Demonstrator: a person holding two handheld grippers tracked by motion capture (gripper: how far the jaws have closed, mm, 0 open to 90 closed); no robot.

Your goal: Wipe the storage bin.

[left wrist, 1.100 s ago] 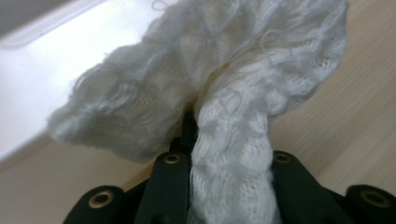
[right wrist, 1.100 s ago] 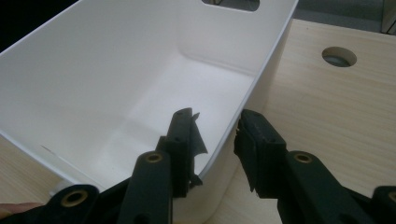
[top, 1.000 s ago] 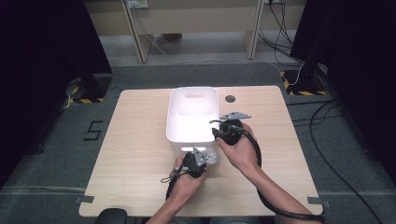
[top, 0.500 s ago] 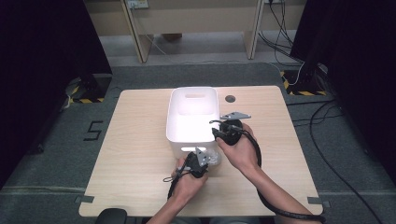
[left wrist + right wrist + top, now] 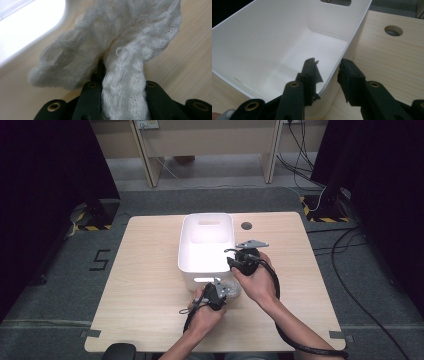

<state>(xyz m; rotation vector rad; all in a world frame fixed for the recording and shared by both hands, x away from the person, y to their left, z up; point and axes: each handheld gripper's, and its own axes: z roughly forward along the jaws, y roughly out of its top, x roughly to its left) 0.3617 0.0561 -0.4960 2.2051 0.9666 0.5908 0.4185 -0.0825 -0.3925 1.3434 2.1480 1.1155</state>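
A white knitted cloth (image 5: 125,37) bunches up out of my left gripper (image 5: 120,85), which is shut on it just above the table. From the high view this gripper (image 5: 218,292) sits by the near right corner of a white plastic bin (image 5: 207,222), the cloth (image 5: 233,289) puffing out to its right. My right gripper (image 5: 231,261) reaches over the bin's right wall. Its own view has the gripper (image 5: 328,72) open, one jaw inside the bin (image 5: 262,37) and one outside, the rim running between them. The bin's floor looks bare.
The wooden table (image 5: 150,270) carries the bin near its middle. A round cable hole (image 5: 246,226) lies behind the bin's right side, also in the right gripper view (image 5: 393,30). Black cables trail from both grippers toward the near edge.
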